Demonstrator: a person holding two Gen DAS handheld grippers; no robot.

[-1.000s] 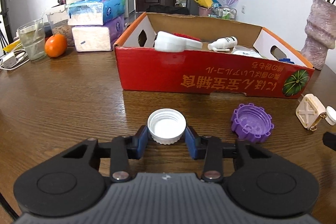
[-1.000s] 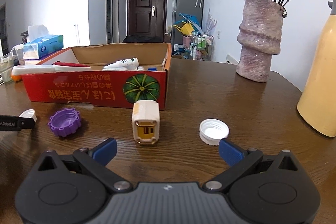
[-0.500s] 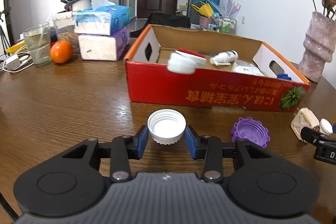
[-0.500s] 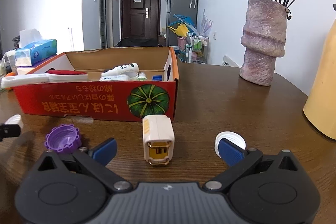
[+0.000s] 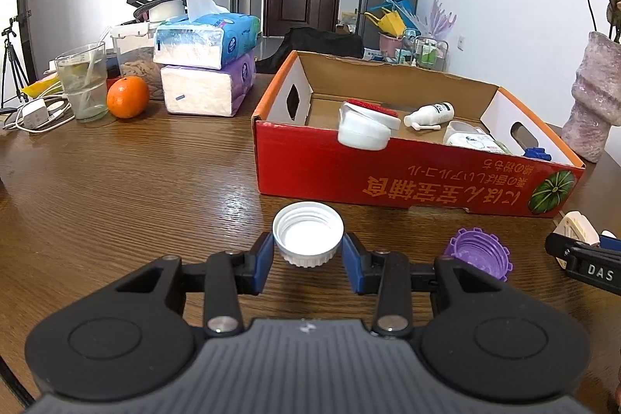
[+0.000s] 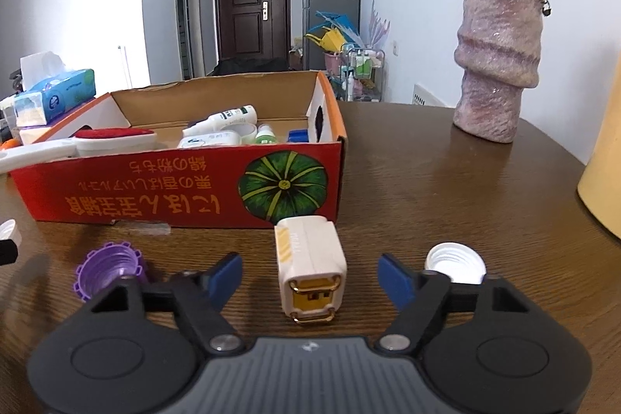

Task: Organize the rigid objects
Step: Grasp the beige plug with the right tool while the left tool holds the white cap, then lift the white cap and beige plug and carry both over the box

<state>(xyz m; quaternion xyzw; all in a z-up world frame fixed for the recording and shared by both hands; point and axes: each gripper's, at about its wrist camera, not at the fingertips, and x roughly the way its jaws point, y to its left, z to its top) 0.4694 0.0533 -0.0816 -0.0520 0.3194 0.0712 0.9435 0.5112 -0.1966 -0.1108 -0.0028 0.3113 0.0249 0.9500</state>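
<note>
Cap in your left: white bottle cap (image 5: 308,239) is pinched between the blue pads of your left gripper (image 5: 308,256), open side up, looking lifted just off the bench (image 5: 116,188) and short of the red box's front wall.
Left jaws: clenched on that cap, pads pressing both sides of the ribbed rim.
Charger plug: little cream block with the gold face (image 6: 309,268) sits on the bench right between the pads of your right gripper (image 6: 310,278), just in front of the pumpkin picture on the box.
Right jaws: closing in on the plug, but there's a gap on both sides, so nothing's grabbed yet.
Box: red cardboard box (image 6: 186,188) already holds a small white bottle, a white tub with a red lid and a few other bits.
Leftovers: purple cap (image 6: 108,268) to the left of the right gripper, and a second white cap (image 6: 455,263) tucked behind its right finger.
Step in hand, I'd say: left is ready to carry its cap over, right is mid-grab on the plug.
Next move: finish the squeeze square on the plug's flat sides, then lift both over the box's front wall before you let go.
Watch out: that second white cap is close to your right finger, easy to nudge.
</note>
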